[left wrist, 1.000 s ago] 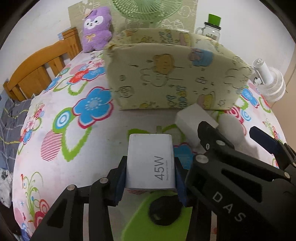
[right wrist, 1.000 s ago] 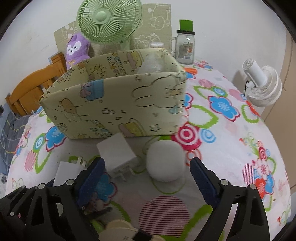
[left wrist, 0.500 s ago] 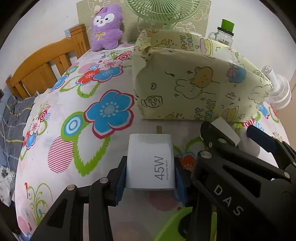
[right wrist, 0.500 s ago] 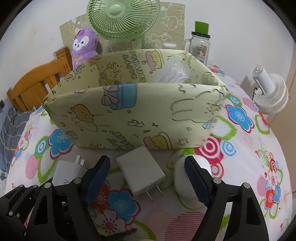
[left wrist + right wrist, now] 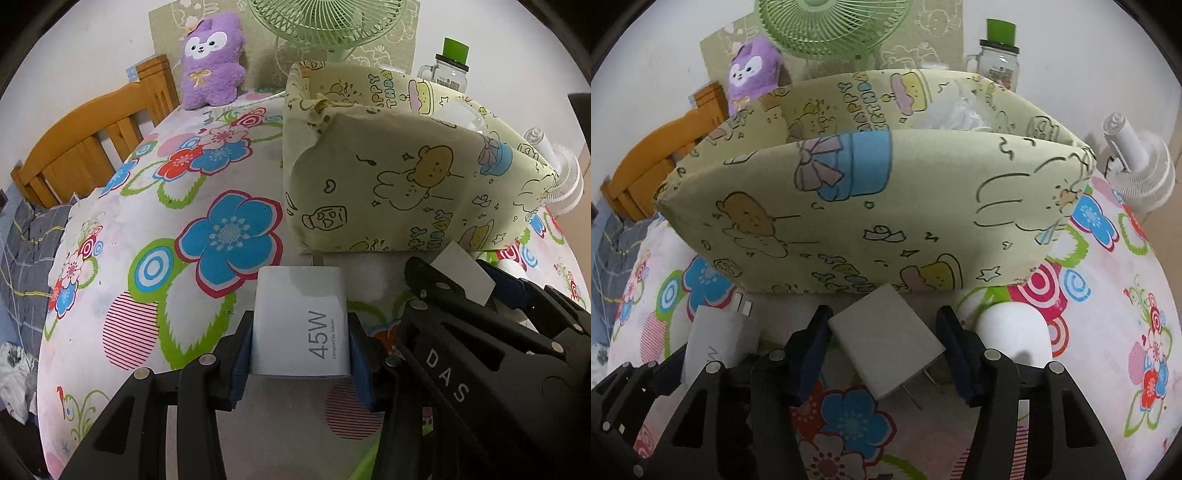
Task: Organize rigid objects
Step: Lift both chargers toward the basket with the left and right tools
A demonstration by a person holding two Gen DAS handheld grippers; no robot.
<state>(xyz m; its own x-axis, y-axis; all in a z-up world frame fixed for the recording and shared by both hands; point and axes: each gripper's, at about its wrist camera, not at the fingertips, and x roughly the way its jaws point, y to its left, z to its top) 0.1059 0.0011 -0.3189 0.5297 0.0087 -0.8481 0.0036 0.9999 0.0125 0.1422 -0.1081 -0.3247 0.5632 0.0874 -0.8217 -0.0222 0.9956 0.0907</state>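
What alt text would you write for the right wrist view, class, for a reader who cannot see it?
The right gripper is open around a white plug adapter lying on a flowered tablecloth, just before a yellow cartoon-print fabric box. A white rounded object lies to its right; the left gripper holds a white charger at left.

The white charger reads "45W"; the black gripper arm reads "DAS".

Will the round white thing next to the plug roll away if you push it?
Probably a little. The round white object has a smooth, domed top with no flat sides showing, so a nudge could make it rock or slide on the flowered cloth. It looks hard, not squishy. Its underside is hidden, so it may sit flat.
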